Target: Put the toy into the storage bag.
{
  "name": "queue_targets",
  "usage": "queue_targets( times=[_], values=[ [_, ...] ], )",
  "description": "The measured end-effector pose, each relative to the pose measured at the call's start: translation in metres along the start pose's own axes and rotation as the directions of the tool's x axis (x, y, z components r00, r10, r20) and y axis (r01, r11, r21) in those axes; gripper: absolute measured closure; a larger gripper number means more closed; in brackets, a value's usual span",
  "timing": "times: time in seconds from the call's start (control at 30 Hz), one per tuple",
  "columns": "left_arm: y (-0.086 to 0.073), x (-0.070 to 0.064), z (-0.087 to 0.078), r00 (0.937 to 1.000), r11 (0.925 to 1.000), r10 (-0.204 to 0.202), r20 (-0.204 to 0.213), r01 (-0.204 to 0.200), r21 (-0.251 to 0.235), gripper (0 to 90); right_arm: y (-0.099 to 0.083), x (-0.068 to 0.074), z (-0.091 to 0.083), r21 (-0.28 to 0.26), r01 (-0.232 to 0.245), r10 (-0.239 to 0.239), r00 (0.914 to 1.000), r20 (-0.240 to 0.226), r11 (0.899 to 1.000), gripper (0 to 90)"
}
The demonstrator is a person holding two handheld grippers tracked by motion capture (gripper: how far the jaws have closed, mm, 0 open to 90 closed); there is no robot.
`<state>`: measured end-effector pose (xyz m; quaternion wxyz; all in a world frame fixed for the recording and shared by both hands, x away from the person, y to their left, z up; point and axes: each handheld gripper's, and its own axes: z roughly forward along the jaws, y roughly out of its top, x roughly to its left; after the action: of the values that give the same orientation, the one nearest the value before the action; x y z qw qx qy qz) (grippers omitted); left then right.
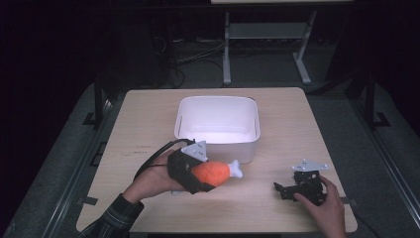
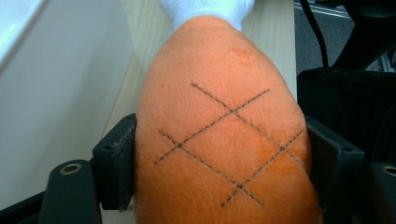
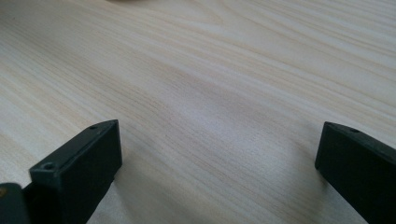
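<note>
At lower right of the high view, the right gripper (image 1: 283, 189) is resting on the table (image 1: 148, 114), jaws spread over bare wood. Left of centre, the left gripper (image 1: 198, 179) is pinching the orange plush drumstick (image 1: 212, 171); its own view is revealing crosshatch stitching. Beyond, the white tub (image 1: 218, 144) is sitting just behind, with open tabletop around.

Dim surroundings, lit tabletop, soft blur.

My left claw (image 1: 205, 174) is clamped tight, wrist angled right — my right claw (image 1: 283, 189) sits low with its 2 jaws spread wide, pointing left.
</note>
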<state>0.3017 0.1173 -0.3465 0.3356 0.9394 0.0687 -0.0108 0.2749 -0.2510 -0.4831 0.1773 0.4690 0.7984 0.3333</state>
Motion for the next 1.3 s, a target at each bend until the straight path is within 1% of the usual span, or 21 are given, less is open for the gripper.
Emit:
queue_targets(
  times=[0.03, 0.2, 0.3, 0.4, 0.5, 0.53, 0.57, 0.63, 0.77, 0.83, 0.87, 0.93, 1.03, 1.07, 1.17, 1.3],
  values=[
    [0.000, 0.000, 0.000, 1.0000, 1.0000, 0.000, 0.000, 0.000, 0.000, 23.5, 0.000, 0.000, 0.000, 0.000, 0.000, 0.000, 1.0000, 0.000, 1.000, 0.0],
    [0.012, 0.001, -0.008, 0.9998, 0.9998, 0.015, 0.010, -0.015, -0.014, 23.5, 0.000, 0.000, 0.000, 0.000, -0.001, 0.001, 1.0000, 0.000, 1.000, 0.0],
    [0.016, 0.001, -0.012, 0.9997, 0.9996, 0.023, 0.009, -0.023, -0.016, 23.6, 0.000, 0.000, 0.000, -0.001, 0.000, 0.000, 1.0000, 0.002, 1.000, 0.0],
    [0.023, 0.004, -0.018, 0.9995, 0.9991, 0.026, 0.017, -0.025, -0.033, 23.6, 0.000, 0.000, 0.000, -0.001, 0.000, 0.000, 1.0000, 0.000, 1.000, 0.0],
    [0.025, 0.006, -0.022, 0.9995, 0.9991, 0.029, 0.015, -0.028, -0.032, 23.6, 0.000, 0.000, 0.000, 0.000, -0.001, 0.001, 1.0000, 0.000, 1.000, 0.0],
    [0.028, 0.007, -0.025, 0.9994, 0.9990, 0.032, 0.013, -0.031, -0.033, 23.6, 0.000, 0.000, 0.000, -0.001, -0.001, 0.001, 1.0000, 0.000, 1.000, 0.0],
    [0.029, 0.008, -0.026, 0.9995, 0.9987, 0.029, 0.011, -0.028, -0.043, 23.6, 0.000, 0.000, 0.000, -0.001, -0.001, 0.001, 1.0000, 0.000, 1.000, 0.0],
    [0.032, 0.008, -0.030, 0.9993, 0.9984, 0.036, 0.007, -0.035, -0.044, 23.6, 0.000, 0.000, 0.000, -0.001, 0.000, 0.000, 1.0000, 0.000, 1.000, 0.0],
    [0.037, 0.013, -0.035, 0.9988, 0.9982, 0.049, -0.005, -0.049, -0.034, 23.6, 0.000, 0.000, 0.000, -0.001, 0.000, 0.000, 1.0000, -0.001, 1.000, 0.0],
    [0.038, 0.014, -0.035, 0.9990, 0.9982, 0.045, -0.003, -0.045, -0.040, 23.6, 0.000, 0.000, 0.000, -0.001, -0.001, 0.001, 1.0000, 0.000, 1.000, 0.0],
    [0.041, 0.016, -0.037, 0.9989, 0.9980, 0.047, -0.002, -0.047, -0.044, 23.6, 0.000, 0.000, 0.000, -0.001, -0.001, 0.001, 1.0000, 0.000, 1.000, 0.0],
    [0.043, 0.018, -0.039, 0.9991, 0.9981, 0.043, -0.004, -0.043, -0.043, 23.6, 0.000, 0.000, 0.000, -0.001, -0.001, 0.001, 1.0000, 0.000, 1.000, 0.0],
    [0.046, 0.021, -0.041, 0.9976, 0.9973, 0.067, -0.018, -0.068, -0.029, 23.6, 0.000, 0.000, 0.000, 0.000, -0.002, 0.002, 1.0000, 0.000, 1.000, 0.0],
    [0.048, 0.023, -0.042, 0.9979, 0.9976, 0.063, -0.018, -0.063, -0.028, 23.6, 0.000, 0.000, 0.000, -0.001, -0.002, 0.002, 1.0000, 0.000, 1.000, 0.0],
    [0.050, 0.027, -0.043, 0.9974, 0.9974, 0.068, -0.024, -0.069, -0.022, 23.6, 0.000, 0.000, 0.000, 0.000, -0.002, 0.002, 1.0000, 0.000, 1.000, 0.0],
    [0.055, 0.037, -0.049, 0.9965, 0.9971, 0.074, -0.040, -0.075, -0.017, 23.6, 0.000, 0.000, 0.000, 0.000, -0.002, 0.002, 1.0000, 0.000, 1.000, 0.0]
  ],
)
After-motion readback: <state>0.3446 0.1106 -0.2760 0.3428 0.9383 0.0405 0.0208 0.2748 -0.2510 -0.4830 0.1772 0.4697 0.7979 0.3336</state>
